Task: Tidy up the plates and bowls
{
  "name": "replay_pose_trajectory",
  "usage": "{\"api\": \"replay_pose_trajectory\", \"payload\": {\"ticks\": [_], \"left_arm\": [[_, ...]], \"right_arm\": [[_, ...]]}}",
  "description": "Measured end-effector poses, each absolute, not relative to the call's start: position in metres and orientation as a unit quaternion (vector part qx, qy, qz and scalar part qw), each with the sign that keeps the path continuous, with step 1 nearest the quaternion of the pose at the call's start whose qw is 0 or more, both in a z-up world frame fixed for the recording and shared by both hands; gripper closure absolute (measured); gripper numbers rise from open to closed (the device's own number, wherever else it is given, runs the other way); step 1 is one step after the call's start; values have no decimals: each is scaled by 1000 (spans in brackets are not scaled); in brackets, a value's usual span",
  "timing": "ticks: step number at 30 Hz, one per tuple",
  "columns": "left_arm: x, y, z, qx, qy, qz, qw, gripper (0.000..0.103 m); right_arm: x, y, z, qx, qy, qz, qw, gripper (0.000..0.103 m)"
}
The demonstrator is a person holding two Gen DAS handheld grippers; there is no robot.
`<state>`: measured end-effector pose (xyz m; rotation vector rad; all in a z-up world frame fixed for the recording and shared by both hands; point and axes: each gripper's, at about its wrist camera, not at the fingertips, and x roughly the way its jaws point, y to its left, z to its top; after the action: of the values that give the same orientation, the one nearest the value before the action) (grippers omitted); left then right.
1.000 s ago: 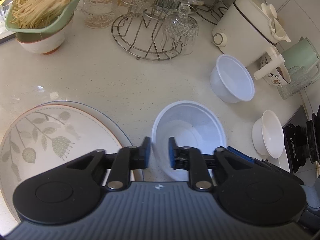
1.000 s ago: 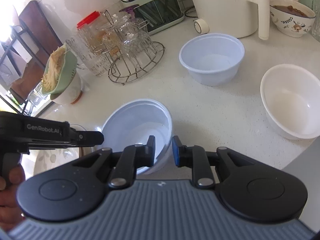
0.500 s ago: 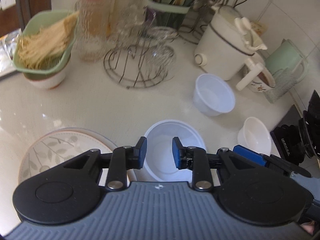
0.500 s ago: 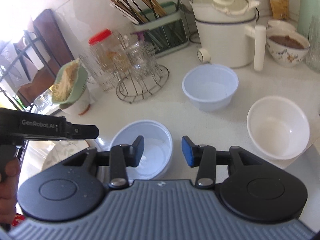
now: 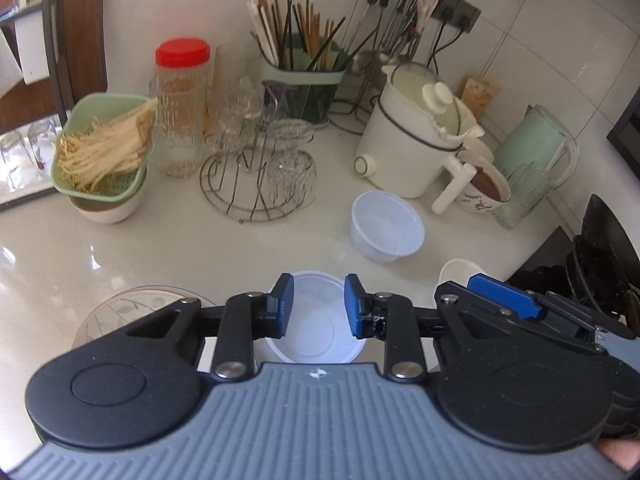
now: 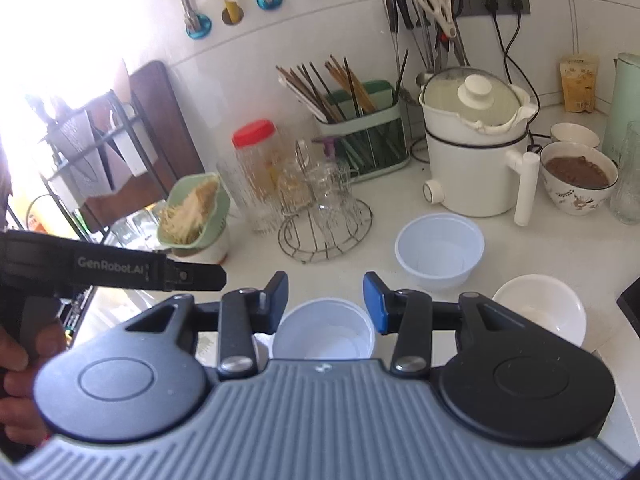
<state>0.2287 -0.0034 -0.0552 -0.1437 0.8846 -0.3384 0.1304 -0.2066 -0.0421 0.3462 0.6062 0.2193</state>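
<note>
A translucent plastic bowl (image 5: pixel 316 332) stands on the white counter right below both grippers, beside a floral plate (image 5: pixel 132 312) on its left. My left gripper (image 5: pixel 318 306) hangs well above the bowl, open, nothing between its blue pads. My right gripper (image 6: pixel 326 300) is also open and empty, high over the same bowl (image 6: pixel 324 336). A second plastic bowl (image 6: pixel 440 248) sits farther back, and a white ceramic bowl (image 6: pixel 540 308) sits at the right. The left gripper (image 6: pixel 200 278) shows side-on in the right wrist view, held by a hand.
Behind the bowls stand a wire rack of glasses (image 5: pixel 256 176), a white electric pot (image 5: pixel 416 148), a red-lidded jar (image 5: pixel 180 112), a green strainer of noodles (image 5: pixel 104 152) and a chopstick holder (image 5: pixel 304 92). A bowl of brown food (image 6: pixel 576 176) and black cookware (image 5: pixel 600 256) are at the right.
Both grippers have risen away from the counter, so more of the back wall shows. The right jaws have widened off the near bowl's rim. The bowl stays beside the plate.
</note>
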Motion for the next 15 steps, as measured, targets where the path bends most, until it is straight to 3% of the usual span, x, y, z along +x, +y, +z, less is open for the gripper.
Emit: {"api": "replay_pose_trajectory", "payload": {"ticks": [15], "left_arm": [[189,-15,-27,-83,409,-145,897,71]], "right_arm": [[96,-231,-29,163,285,113,938,58]]}}
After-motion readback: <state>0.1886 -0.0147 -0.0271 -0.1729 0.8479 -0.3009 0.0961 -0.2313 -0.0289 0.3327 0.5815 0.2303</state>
